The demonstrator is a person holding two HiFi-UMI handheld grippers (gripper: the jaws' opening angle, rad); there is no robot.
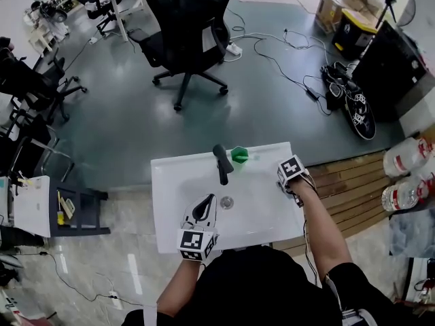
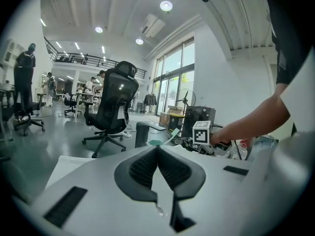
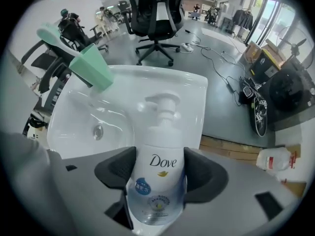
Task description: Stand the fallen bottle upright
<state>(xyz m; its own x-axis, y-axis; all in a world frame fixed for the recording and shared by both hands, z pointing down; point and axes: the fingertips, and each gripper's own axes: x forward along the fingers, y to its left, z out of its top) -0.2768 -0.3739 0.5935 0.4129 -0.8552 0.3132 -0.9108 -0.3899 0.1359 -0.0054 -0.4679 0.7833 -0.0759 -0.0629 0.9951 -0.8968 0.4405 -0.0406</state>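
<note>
The white pump bottle (image 3: pixel 160 132) with the Dove label lies on its side on the flat right ledge of a white sink (image 1: pixel 170 202), its pump head pointing toward the sink's far edge. The right claw (image 3: pixel 156 173) comes at it from straight above, and its 2 dark pads sit against the bottle's body, 1 on each side, clamped on it just below the shoulder. In the head view the marker cube of the right claw (image 1: pixel 292 178) covers the bottle, so the bottle cannot be made out there.

The left claw (image 1: pixel 204 208) hangs over the front part of the bowl, near the drain (image 1: pixel 227 202), pointing slightly downward. In the left gripper view its ribbed pads (image 2: pixel 145 168) meet at the tips with nothing between them, so the left claw (image 2: pixel 158 154) is closed and empty.

A black faucet (image 1: pixel 222 163) stands at the back of the sink, with a green cup (image 1: pixel 239 155) just beside it on the right. A black office chair (image 1: pixel 187 26) stands on the grey floor beyond.
</note>
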